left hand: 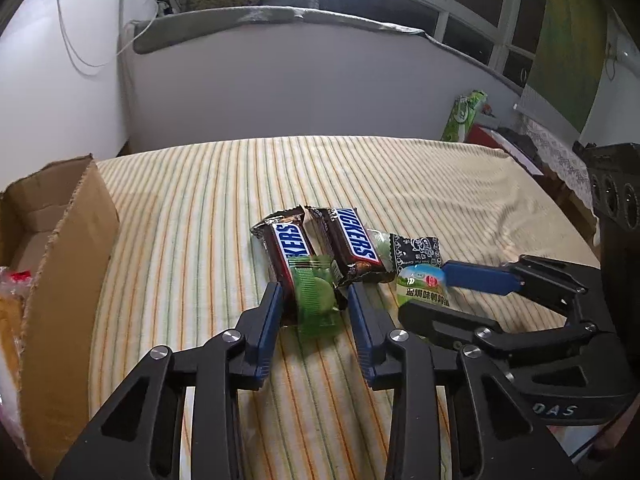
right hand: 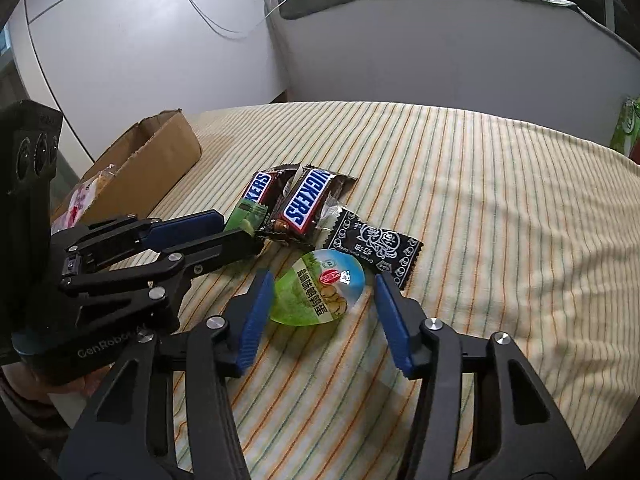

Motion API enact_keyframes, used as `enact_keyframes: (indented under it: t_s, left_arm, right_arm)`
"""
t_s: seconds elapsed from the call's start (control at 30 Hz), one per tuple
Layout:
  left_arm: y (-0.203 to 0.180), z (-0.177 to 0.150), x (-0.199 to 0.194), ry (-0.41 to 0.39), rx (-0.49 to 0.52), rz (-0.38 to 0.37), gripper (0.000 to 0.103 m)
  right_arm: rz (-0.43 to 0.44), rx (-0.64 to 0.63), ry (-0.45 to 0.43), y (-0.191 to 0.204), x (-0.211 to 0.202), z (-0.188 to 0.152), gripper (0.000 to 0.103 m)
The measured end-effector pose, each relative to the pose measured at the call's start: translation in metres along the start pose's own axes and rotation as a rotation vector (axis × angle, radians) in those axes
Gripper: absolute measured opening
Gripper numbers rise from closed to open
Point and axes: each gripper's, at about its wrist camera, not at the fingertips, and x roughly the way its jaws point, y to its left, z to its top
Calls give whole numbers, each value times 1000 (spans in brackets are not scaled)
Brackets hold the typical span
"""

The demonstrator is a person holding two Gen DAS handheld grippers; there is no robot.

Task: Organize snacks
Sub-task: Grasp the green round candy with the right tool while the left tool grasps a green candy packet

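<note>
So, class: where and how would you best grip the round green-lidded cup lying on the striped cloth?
Grip the green-lidded cup across its rounded sides, coming from above and the near side. It lies lid-up between the right claw's pads, not yet pressed; the far side is crowded by the black packet.

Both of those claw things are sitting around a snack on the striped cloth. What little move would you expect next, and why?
Probably a squeeze. The left gripper straddles the small translucent green candy packet, and the right gripper straddles the round green-lidded snack cup, yet gaps show beside both. Closing until the pads grip seems the likely step before lifting them toward the open brown cardboard box.
</note>
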Motion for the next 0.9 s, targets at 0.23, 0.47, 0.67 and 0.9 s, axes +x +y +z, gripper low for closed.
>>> enact_keyframes:
  t_s: [0.23,0.47,0.67,0.9]
  left_arm:
    - [4,-2,2,6,-25,-4,13]
    - [9,-4,-3,-21,-39,-1,8]
    - [3,-4,-5,-34,-20,4,7]
    - [-1,-6,-11,-64,-6,35,6]
  right_arm:
    - [3,-8,-7,0,1,-2,30]
    - [-11,-5,-28,-1,-4,-3,29]
    - [-26,1,-36,-1,-6,-3,29]
    - [-28,16,-51,-3,-9,-4,29]
